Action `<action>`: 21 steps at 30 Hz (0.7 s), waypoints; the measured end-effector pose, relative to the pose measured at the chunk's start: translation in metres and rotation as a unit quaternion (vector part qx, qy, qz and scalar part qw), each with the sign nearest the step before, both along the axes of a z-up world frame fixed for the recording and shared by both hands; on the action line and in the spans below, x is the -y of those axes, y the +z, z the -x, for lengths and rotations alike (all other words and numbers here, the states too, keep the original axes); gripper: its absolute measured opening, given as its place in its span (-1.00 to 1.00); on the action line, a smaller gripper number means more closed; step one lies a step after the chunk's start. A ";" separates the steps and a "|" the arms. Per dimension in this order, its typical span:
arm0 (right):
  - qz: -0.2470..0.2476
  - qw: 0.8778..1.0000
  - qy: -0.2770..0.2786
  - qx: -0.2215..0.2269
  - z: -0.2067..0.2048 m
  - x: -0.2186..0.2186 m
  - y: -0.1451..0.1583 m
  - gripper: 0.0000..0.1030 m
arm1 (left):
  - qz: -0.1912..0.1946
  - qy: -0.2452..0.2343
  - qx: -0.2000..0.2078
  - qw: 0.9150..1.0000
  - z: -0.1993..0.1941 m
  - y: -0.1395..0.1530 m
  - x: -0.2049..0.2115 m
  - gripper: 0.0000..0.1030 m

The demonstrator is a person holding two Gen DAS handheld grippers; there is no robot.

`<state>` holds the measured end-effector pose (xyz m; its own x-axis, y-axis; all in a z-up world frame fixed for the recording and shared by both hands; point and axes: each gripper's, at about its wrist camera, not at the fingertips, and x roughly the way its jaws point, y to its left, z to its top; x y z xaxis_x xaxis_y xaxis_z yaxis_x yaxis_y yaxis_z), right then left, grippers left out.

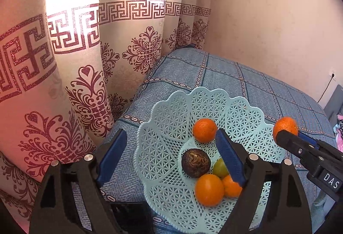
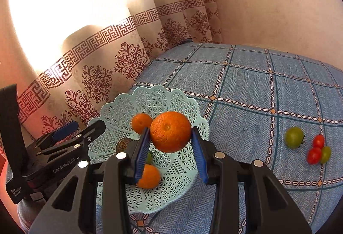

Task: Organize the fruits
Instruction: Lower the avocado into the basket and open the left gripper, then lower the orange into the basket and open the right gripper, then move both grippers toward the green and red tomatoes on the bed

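Right wrist view is showing the right gripper point(image 2: 170, 144) with its blue fingers point(image 2: 141, 152) pinching a big round orange point(image 2: 170, 131), holding it up in the air over the pale green plastic lattice basket point(image 2: 150, 103). That basket is sitting on a bed with a blue checked cover point(image 2: 257, 83). Already lying inside are three oranges, one dark brown wrinkly fruit point(image 1: 195, 162) and one small green fruit point(image 1: 220, 168). So a good part of the job looks done. Still waiting on the cover, well apart from the basket, are a green tomato point(image 2: 294, 137) and a little bunch of red and green small tomatoes point(image 2: 318, 149). The left gripper point(image 1: 171, 154) is hanging over the basket with fingers spread wide, holding nothing.
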<state>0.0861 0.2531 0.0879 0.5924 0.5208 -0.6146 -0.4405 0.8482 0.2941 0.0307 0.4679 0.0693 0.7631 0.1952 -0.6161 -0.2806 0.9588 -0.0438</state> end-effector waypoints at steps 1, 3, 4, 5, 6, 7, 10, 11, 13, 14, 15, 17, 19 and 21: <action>0.001 1.000 0.001 -0.003 -0.001 -0.002 -0.002 -0.23 | 0.001 0.000 0.001 1.000 0.001 0.000 -0.001 0.75; 0.002 1.000 0.001 -0.008 -0.003 -0.004 -0.004 -0.18 | 0.002 0.002 0.001 1.000 0.002 0.000 -0.003 0.77; 0.000 1.000 -0.001 -0.008 -0.003 -0.004 -0.005 -0.01 | 0.003 0.002 0.001 1.000 0.002 -0.001 -0.004 0.78; -0.003 1.000 -0.005 -0.004 -0.002 -0.002 -0.004 0.05 | 0.004 0.002 0.002 1.000 0.001 -0.001 -0.004 0.79; -0.003 1.000 -0.008 0.001 -0.001 -0.001 -0.003 0.06 | 0.005 0.003 0.002 1.000 0.001 -0.001 -0.005 0.80; -0.003 1.000 -0.010 0.005 -0.001 0.000 -0.002 0.06 | 0.005 0.003 0.003 1.000 0.001 -0.001 -0.005 0.81; -0.006 1.000 -0.017 0.009 -0.001 0.007 0.001 0.06 | 0.005 0.001 0.002 1.000 0.001 -0.001 -0.002 0.81; -0.007 1.000 -0.020 0.009 -0.001 0.010 0.001 0.06 | 0.004 0.000 0.003 1.000 0.001 0.000 -0.001 0.82; -0.008 1.000 -0.026 0.008 -0.002 0.016 0.001 0.06 | 0.002 -0.003 0.003 1.000 0.001 0.001 0.004 0.82; -0.009 1.000 -0.029 0.008 -0.002 0.019 0.000 0.06 | 0.000 -0.004 0.003 1.000 0.000 0.001 0.006 0.82; -0.010 0.999 -0.032 0.008 -0.002 0.022 0.000 0.06 | -0.002 -0.006 0.003 1.000 0.000 0.002 0.008 0.83; -0.010 0.999 -0.039 0.008 -0.002 0.028 0.000 0.06 | -0.005 -0.009 0.003 1.000 -0.001 0.003 0.012 0.84; -0.010 0.999 -0.045 0.009 -0.002 0.034 0.000 0.06 | -0.007 -0.012 0.003 1.000 -0.001 0.005 0.017 0.85; -0.010 0.999 -0.051 0.011 -0.002 0.042 0.001 0.06 | -0.009 -0.015 0.005 1.000 -0.001 0.007 0.021 0.86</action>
<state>0.0878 0.2113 0.0887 0.6562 0.4696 -0.5907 -0.3591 0.8828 0.3029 0.0321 0.4469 0.0767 0.7747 0.1824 -0.6054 -0.2507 0.9676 -0.0293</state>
